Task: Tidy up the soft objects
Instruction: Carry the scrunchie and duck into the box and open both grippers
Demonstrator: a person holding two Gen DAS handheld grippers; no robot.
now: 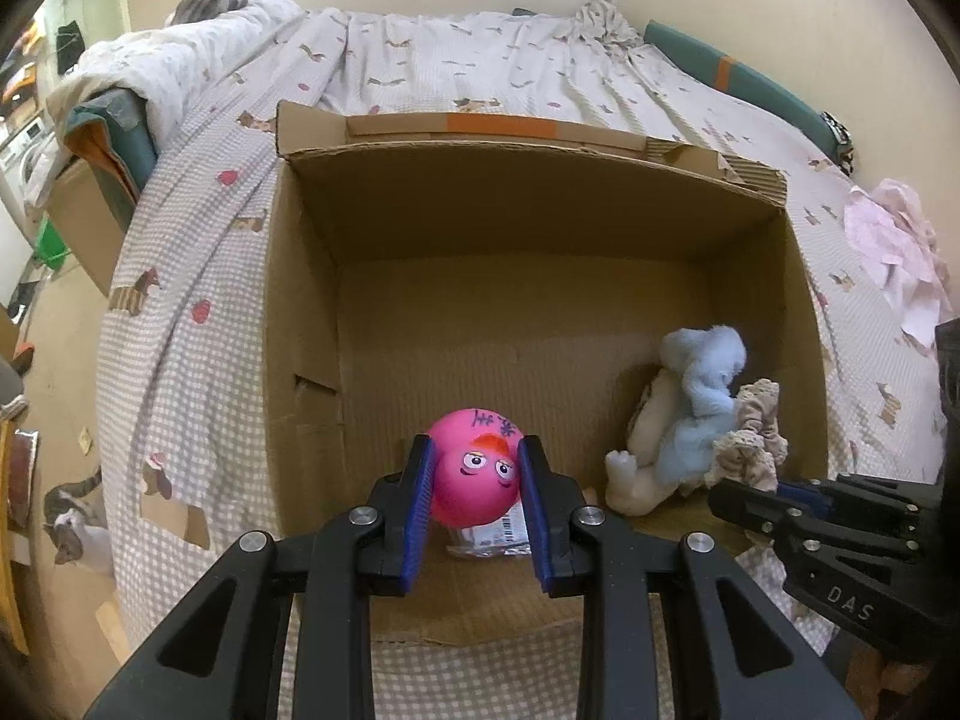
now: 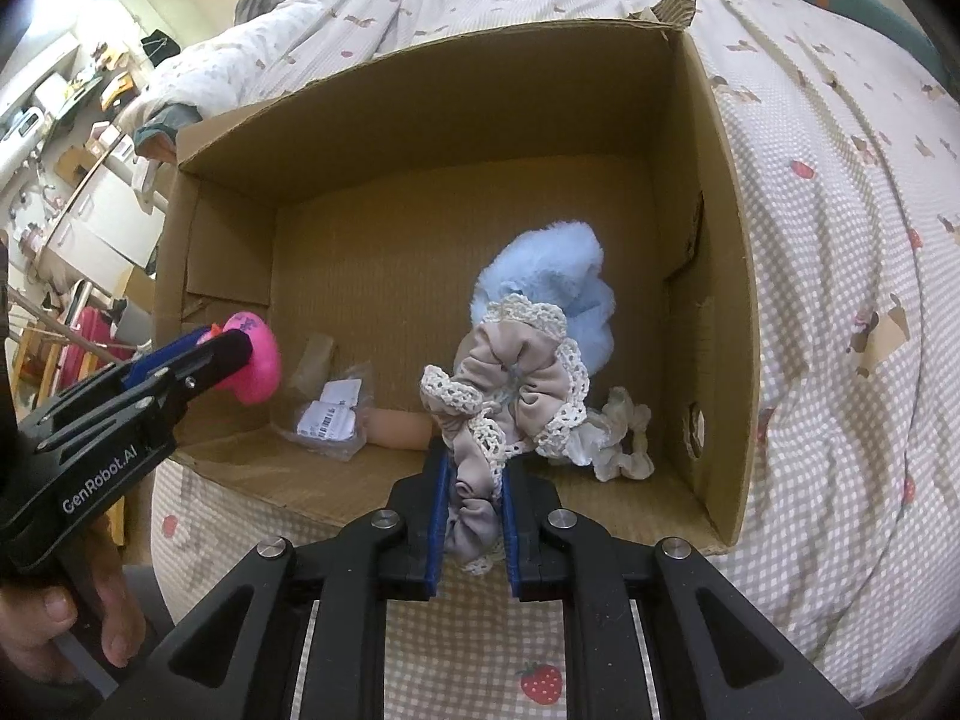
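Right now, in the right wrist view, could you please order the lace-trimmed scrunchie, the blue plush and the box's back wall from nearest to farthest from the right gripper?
1. Lace-trimmed scrunchie: clamped between the right gripper's jaws.
2. Blue plush: just behind it, on the box floor.
3. Back wall of the box: farthest, across the floor.

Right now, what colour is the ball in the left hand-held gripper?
Bright pink ball with an orange tuft and painted face, clearest in the left wrist view.

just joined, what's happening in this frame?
A person is loading soft things into an open cardboard box on a bed. The left gripper is shut on a pink squishy ball with a painted face; the right gripper is shut on a beige lace-trimmed scrunchie. Both hang over the box's near side. A fluffy light-blue scrunchie already lies inside.
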